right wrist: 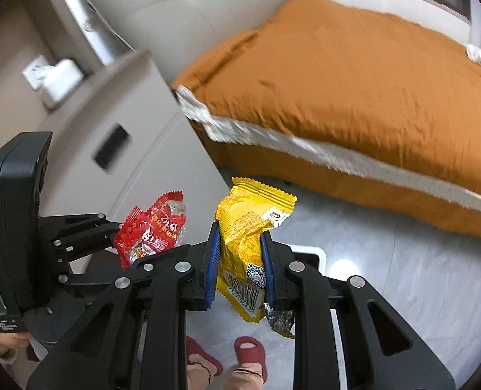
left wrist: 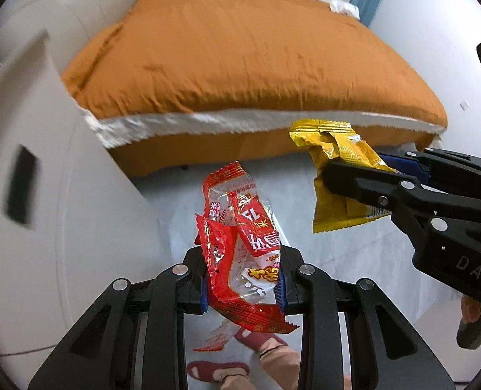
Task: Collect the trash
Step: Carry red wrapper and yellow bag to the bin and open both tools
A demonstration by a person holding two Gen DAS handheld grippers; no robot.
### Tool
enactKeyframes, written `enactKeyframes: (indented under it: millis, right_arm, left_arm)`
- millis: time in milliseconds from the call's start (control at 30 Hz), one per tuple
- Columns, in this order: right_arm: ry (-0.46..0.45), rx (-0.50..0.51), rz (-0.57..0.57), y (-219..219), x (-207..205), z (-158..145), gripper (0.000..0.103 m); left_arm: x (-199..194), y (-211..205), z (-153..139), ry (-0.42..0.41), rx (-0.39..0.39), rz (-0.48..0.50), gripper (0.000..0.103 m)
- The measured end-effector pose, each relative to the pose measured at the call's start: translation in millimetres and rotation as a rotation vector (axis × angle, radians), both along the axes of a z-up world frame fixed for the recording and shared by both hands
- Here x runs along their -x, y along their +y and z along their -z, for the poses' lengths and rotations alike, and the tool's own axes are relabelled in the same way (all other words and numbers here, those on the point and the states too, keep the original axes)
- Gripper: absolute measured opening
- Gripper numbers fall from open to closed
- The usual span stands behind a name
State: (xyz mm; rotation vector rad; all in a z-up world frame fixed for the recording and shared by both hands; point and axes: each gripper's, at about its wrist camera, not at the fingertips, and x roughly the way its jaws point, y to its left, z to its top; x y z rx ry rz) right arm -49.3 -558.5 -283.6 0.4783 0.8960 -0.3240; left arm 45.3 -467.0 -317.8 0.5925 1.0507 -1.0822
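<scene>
My left gripper (left wrist: 243,287) is shut on a crumpled red snack wrapper (left wrist: 240,237), held in the air above the floor. My right gripper (right wrist: 240,266) is shut on a yellow snack wrapper (right wrist: 243,243), also held in the air. In the left wrist view the right gripper (left wrist: 354,175) comes in from the right, holding the yellow wrapper (left wrist: 334,175). In the right wrist view the left gripper (right wrist: 120,237) sits to the left, holding the red wrapper (right wrist: 152,230). The two wrappers hang close together and do not touch.
A bed with an orange quilt (left wrist: 240,52) fills the far side. A pale nightstand (left wrist: 29,195) stands at the left. A white bin rim (right wrist: 315,256) shows behind my right fingers. The person's feet in red slippers (right wrist: 250,354) stand on the grey floor (right wrist: 403,276).
</scene>
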Motion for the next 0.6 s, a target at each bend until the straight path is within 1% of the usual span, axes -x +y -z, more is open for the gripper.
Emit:
enactKeyframes:
  millis: [67,100,133,233,267,300,367,400,433,500,533,567,600]
  right_arm:
    - [0.028,-0.008,0.007,-5.5,-4.3,25.4,0.024]
    - [0.041,-0.013,0.010,-8.5,-6.4,37.9,0.024]
    - [0.059,-0.020,0.012,-11.4,-9.5,55.6,0.024]
    - [0.081,-0.035,0.008,-16.0,-13.1,93.1,0.024]
    - [0.093,-0.039,0.006,-17.4,-14.9,106.4,0.024]
    - [0.100,-0.044,0.002,-18.2,-15.6,119.1,0.024]
    - [0.124,-0.051,-0.005,-20.5,-19.0,151.1,0.024]
    - [0.131,-0.055,-0.008,-21.2,-20.9,161.3,0.025]
    - [0.142,-0.055,-0.012,-22.1,-23.0,177.6,0.026]
    - [0.158,-0.066,-0.021,-23.0,-26.6,202.8,0.033]
    - [0.170,-0.068,-0.024,-23.5,-28.3,217.6,0.043]
    - [0.181,-0.069,-0.023,-24.2,-29.6,230.3,0.065]
    - [0.195,-0.079,-0.027,-25.3,-30.9,241.6,0.076]
  left_arm:
    - [-1.7,-7.5,23.9,0.029,-0.008,0.011,0.028]
    - [-2.7,-11.7,42.8,0.044,-0.010,0.021,0.028]
    - [-3.0,-16.3,54.7,0.054,-0.015,0.029,0.028]
    - [0.6,-26.5,102.3,0.074,-0.037,0.047,0.028]
    - [-0.5,-27.0,112.3,0.081,-0.041,0.049,0.029]
    - [-0.7,-28.8,130.4,0.093,-0.045,0.052,0.029]
    - [0.6,-30.4,154.4,0.102,-0.057,0.056,0.029]
    - [1.6,-31.6,170.2,0.108,-0.061,0.059,0.029]
    - [1.1,-32.7,184.6,0.113,-0.071,0.062,0.029]
    - [-0.9,-35.2,208.6,0.131,-0.089,0.068,0.030]
    - [-1.2,-36.4,222.7,0.149,-0.110,0.075,0.033]
    - [-1.1,-36.2,231.7,0.158,-0.123,0.079,0.055]
    - [-0.4,-37.7,244.4,0.161,-0.127,0.081,0.088]
